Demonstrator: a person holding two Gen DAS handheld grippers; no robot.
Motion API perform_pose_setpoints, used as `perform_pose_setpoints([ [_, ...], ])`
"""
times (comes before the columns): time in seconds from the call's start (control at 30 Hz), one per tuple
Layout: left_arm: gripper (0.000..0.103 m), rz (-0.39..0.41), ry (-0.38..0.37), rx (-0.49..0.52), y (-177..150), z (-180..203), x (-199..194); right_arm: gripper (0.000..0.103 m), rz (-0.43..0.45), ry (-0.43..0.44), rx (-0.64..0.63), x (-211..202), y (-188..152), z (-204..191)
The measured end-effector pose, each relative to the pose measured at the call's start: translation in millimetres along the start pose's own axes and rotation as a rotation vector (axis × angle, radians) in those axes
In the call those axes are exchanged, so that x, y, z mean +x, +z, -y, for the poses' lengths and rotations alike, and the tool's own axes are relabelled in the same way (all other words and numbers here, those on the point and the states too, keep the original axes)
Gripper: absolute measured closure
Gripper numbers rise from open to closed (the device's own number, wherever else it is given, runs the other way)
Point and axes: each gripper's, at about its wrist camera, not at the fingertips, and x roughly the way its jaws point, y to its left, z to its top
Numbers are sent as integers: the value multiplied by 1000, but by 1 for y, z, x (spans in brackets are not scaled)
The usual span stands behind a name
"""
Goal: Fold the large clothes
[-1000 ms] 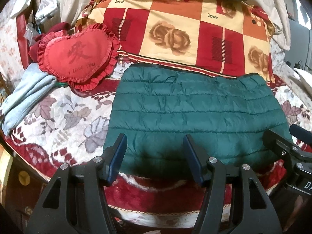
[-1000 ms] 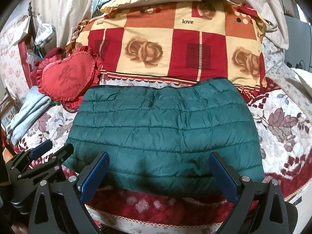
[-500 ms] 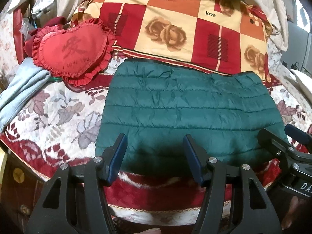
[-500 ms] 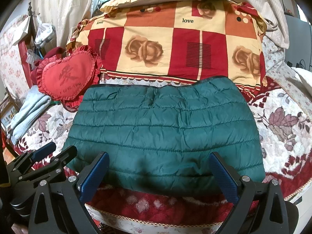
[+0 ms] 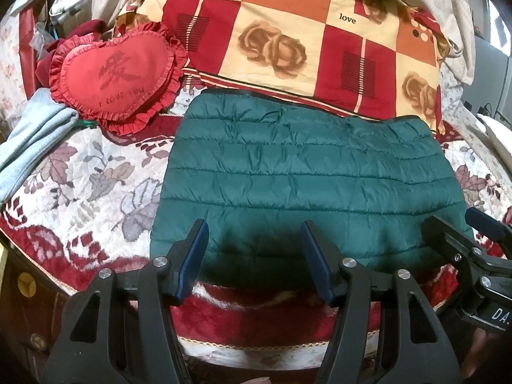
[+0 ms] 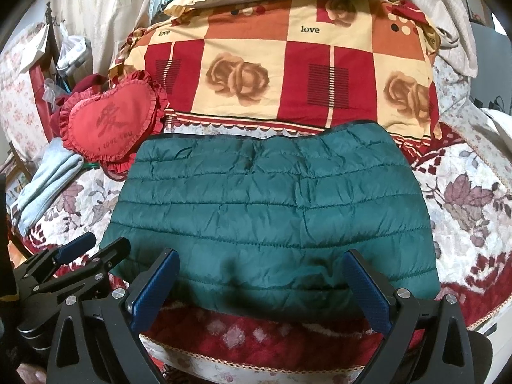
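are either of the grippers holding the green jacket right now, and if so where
Nothing is held. The left gripper and right gripper are both open above the near edge of the folded green jacket, pads clear of it.

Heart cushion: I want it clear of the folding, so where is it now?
In both views the heart cushion lies upper left on the bed, beyond the green jacket, against the checked pillow, beside the blue cloth.

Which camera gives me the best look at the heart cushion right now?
Left wrist view: the heart cushion sits large and its lettering reads clearly. The right wrist view shows it whole too, but smaller and further toward the edge.
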Motion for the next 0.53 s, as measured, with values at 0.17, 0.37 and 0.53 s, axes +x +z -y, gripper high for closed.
perform_pose_setpoints([
  [0.17, 43, 11, 3, 12, 1, 3, 0, 3, -12, 4, 7, 3, 1, 3],
  [0.37, 43, 37, 25, 29, 1, 5, 3, 2, -17, 6, 13, 6, 0, 7],
  [0.53, 43, 19, 10, 26, 3, 3, 8, 3, -22, 1, 13, 9, 1, 11],
])
